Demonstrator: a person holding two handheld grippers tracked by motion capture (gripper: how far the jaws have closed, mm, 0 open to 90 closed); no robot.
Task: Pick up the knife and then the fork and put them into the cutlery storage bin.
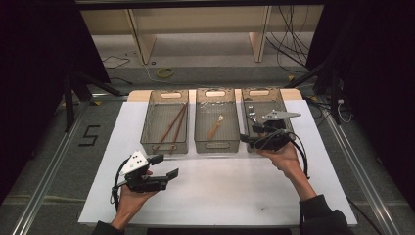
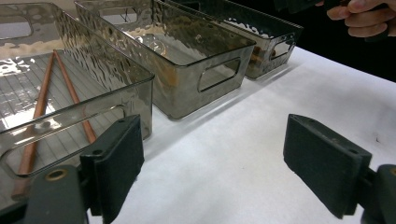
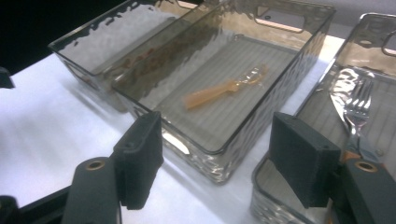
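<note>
3 smoky clear bins (image 1: 164, 146); brown chopsticks (image 1: 172, 126); amber spoon (image 3: 226, 87); silver fork (image 3: 359, 108); white tabletop (image 1: 220, 186).

1. The place reads as a lab or recording studio rather than a home: black curtains (image 1: 39, 58) hang at 9 and 3 o'clock, closing in the work area.
2. Loose cables (image 1: 288, 44) trail over the grey floor (image 1: 205, 54) at 1 o'clock.
3. A marker reading "5" (image 1: 89, 135) is taped on the floor at 9 o'clock.
4. A white sheet (image 1: 220, 191) covers the counter, and metal rails (image 1: 46, 181) run along both sides of it.
5. Bare wooden frame legs (image 1: 142, 39) stand at 12 o'clock.
</note>
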